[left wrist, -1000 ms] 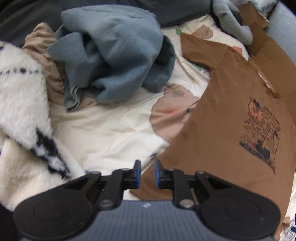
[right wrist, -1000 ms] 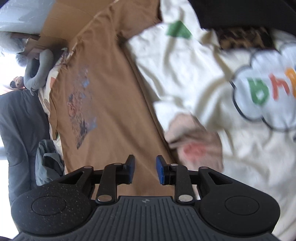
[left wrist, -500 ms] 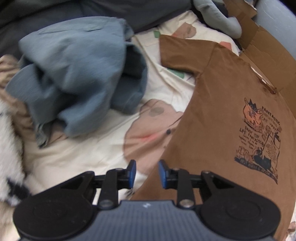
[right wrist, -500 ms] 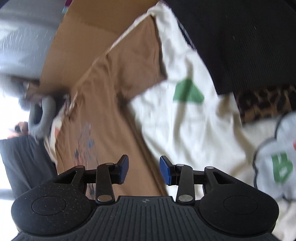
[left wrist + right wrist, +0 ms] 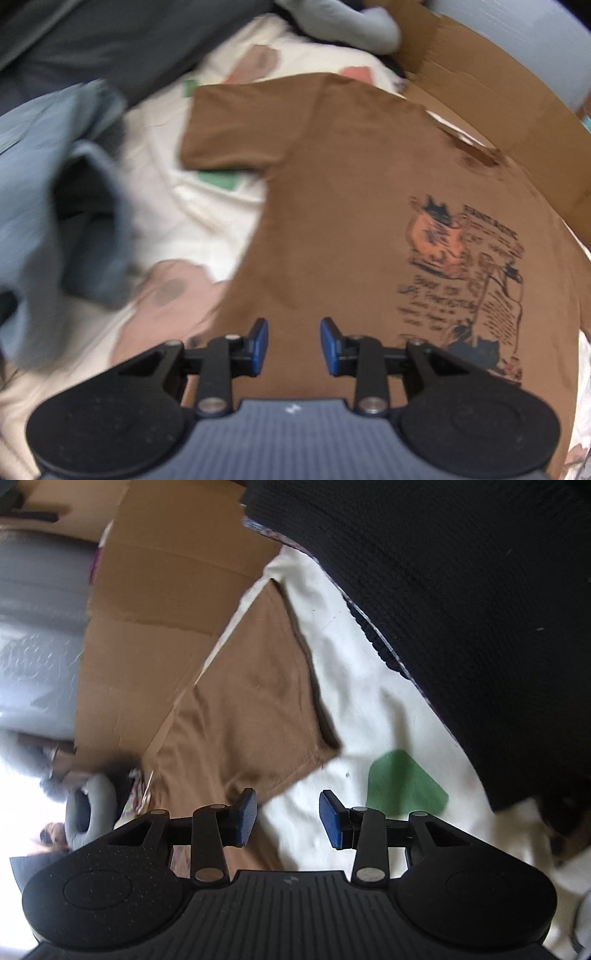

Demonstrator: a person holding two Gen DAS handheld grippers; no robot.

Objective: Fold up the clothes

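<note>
Two tongs hang over a brown T-shirt (image 5: 332, 206) spread flat, print up, on a cream sheet (image 5: 166, 206). Left tongs (image 5: 294, 341): jaws have just been opening, nothing between them, positioned over the shirt body. Right tongs (image 5: 288, 814): jaws parted and empty after widening, positioned at the edge of one sleeve (image 5: 258, 701). Cardboard (image 5: 498, 110) borders the collar side. Blue garment (image 5: 48, 184) lies beside the shirt.
</note>
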